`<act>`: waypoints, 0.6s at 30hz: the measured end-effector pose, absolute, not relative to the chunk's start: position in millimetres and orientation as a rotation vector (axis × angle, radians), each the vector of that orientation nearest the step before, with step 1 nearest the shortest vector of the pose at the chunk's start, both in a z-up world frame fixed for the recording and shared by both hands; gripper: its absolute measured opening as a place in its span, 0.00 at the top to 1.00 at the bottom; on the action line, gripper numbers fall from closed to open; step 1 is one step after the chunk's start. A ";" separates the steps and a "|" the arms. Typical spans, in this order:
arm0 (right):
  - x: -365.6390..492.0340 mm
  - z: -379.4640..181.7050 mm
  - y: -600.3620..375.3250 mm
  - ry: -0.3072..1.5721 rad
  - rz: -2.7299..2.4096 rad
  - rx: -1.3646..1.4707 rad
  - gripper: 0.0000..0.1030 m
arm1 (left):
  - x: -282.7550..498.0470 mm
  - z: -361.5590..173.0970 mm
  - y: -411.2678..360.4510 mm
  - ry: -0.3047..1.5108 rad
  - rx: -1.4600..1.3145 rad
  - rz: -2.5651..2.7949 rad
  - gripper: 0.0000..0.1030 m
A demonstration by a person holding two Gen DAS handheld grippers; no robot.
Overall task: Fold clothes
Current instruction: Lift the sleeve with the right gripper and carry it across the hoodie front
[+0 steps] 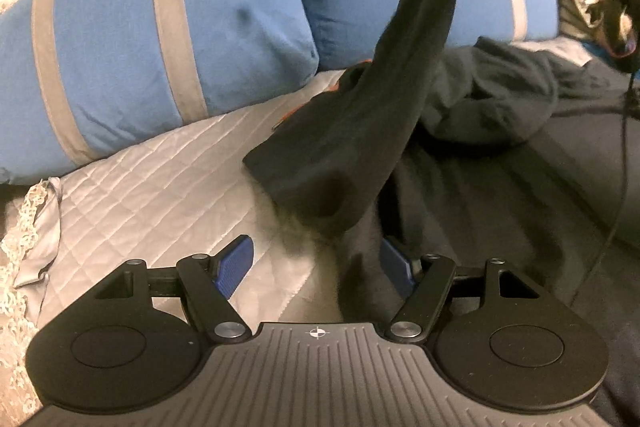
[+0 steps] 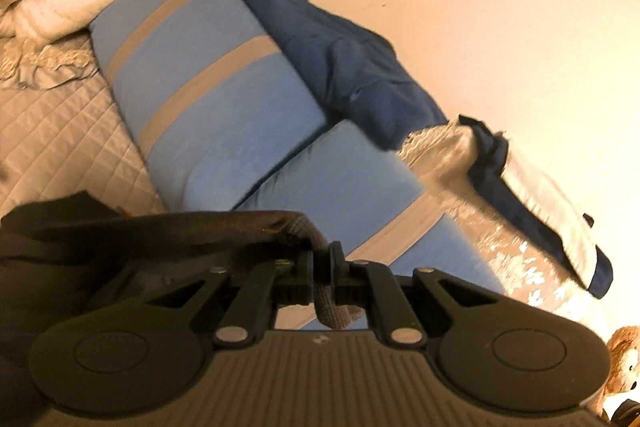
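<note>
Folding has hardly begun: your right gripper (image 2: pixel 321 261) pinches an edge of the dark grey knit garment (image 1: pixel 360 131), dangling it above the pale quilted bedspread (image 1: pixel 152 179). Your left gripper (image 1: pixel 316 259) gapes empty beneath; no crease yet.
</note>
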State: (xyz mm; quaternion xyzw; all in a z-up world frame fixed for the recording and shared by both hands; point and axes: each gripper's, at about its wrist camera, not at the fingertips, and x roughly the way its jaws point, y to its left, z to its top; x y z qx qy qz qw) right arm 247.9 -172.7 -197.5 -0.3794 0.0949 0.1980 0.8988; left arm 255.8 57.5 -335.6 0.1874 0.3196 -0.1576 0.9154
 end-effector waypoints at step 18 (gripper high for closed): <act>280.1 -150.7 -181.0 0.153 0.282 -0.737 0.94 | 255.5 -355.7 55.2 0.703 0.555 -0.280 0.32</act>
